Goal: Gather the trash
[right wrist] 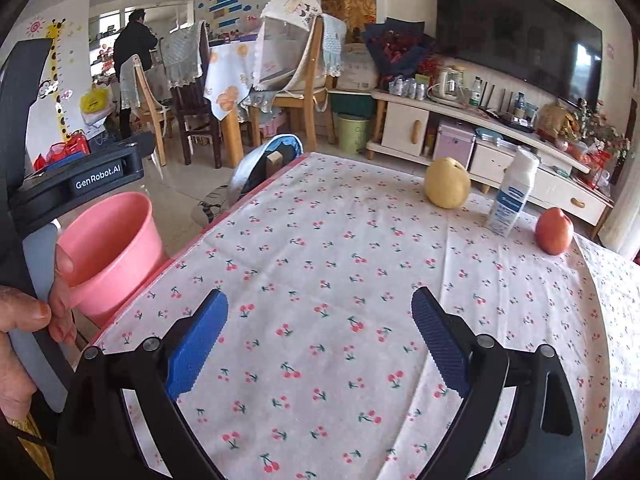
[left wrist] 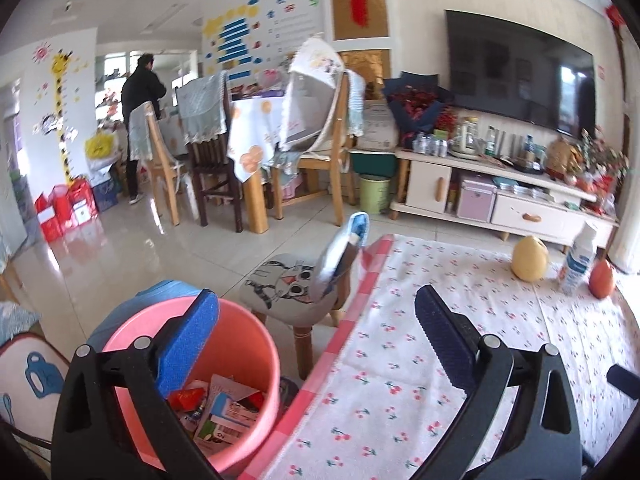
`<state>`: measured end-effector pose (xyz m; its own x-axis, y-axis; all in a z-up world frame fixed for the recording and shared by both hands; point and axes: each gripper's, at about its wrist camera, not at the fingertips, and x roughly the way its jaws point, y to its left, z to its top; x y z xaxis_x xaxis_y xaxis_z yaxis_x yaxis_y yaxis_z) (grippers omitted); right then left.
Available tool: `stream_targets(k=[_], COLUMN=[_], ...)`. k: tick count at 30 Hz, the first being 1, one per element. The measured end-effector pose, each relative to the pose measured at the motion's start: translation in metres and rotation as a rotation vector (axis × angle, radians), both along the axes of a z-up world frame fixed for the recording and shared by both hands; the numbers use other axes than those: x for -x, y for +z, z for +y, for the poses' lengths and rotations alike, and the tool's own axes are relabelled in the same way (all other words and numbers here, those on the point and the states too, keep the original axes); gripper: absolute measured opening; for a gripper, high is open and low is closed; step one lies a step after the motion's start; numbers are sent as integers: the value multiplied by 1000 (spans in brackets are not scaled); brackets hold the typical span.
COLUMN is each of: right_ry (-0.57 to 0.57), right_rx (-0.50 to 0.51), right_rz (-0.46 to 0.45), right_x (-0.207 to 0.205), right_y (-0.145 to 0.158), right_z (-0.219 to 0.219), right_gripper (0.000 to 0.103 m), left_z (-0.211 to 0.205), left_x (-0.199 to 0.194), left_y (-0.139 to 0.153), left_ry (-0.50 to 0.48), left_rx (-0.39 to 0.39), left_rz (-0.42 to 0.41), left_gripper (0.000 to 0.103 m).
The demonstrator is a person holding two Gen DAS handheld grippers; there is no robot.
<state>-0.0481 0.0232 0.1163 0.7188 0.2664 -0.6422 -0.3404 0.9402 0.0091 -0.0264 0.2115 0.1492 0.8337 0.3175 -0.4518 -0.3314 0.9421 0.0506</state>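
A pink bucket stands on the floor by the table's left edge and holds several paper wrappers. It also shows in the right wrist view. My left gripper is open and empty, above the bucket's rim and the table edge. My right gripper is open and empty, above the cherry-print tablecloth. On the far right of the table stand a yellow pear, a white bottle and a red apple.
A small stool with a cat print stands by the table's left edge. A dining table with chairs and a TV cabinet stand behind. A person stands at the far left. A green bin sits beside the cabinet.
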Motion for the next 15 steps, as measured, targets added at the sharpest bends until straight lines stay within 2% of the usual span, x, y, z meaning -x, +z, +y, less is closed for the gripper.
stream_targets(k=[5,15], right_ry=[-84,-236], right_rx=[-13,-12], right_rz=[-13,-60], right_x=[19,68], right_y=[3,9], right_z=[-44,-113], right_gripper=[92,92], left_z=[-37,-104], left_x=[11,58], left_y=[-1,-2], left_ry=[-87,-243], left_rx=[-35,-24], left_rz=[8,21], left_gripper=[99,99])
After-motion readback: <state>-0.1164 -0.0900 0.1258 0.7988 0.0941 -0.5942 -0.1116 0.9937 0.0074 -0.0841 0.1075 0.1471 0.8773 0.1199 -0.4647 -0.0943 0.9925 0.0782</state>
